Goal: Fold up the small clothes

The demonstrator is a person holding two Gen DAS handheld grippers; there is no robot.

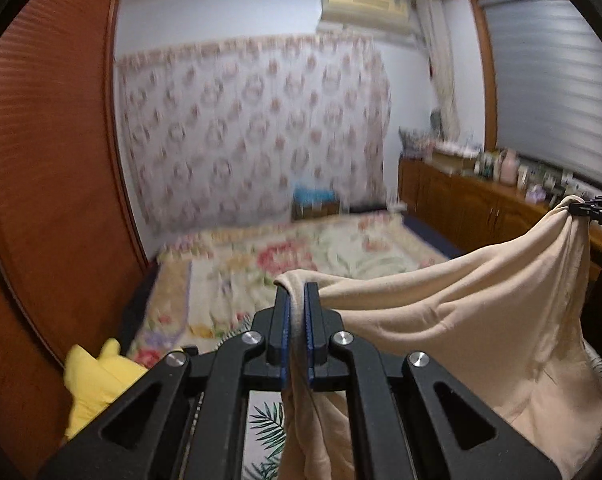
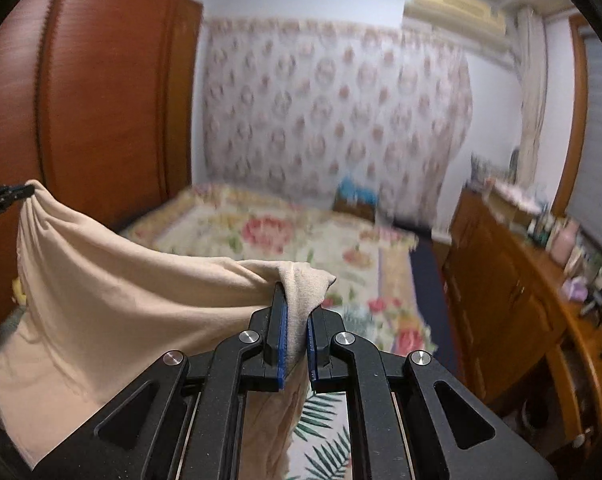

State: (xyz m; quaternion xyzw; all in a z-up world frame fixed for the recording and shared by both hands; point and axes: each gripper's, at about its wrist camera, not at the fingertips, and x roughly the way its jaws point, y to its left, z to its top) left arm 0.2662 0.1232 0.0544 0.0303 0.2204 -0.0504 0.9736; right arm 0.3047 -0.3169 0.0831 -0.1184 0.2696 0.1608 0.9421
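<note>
A beige garment (image 1: 461, 320) hangs stretched in the air between both grippers, above the bed. My left gripper (image 1: 297, 290) is shut on one corner of it; the cloth bunches between the blue pads and droops below. At the right edge of that view my right gripper (image 1: 581, 209) pinches the other corner. In the right wrist view the right gripper (image 2: 297, 300) is shut on a folded corner of the beige garment (image 2: 121, 300), which sags leftward to the left gripper (image 2: 21, 192) at the far left edge.
A floral bedspread (image 1: 261, 264) covers the bed ahead, with a leaf-print sheet (image 2: 321, 420) underneath me. A yellow plush toy (image 1: 97, 384) lies at the left. A wooden wardrobe (image 1: 49, 160) stands left; a cluttered wooden cabinet (image 2: 513, 300) lines the right wall.
</note>
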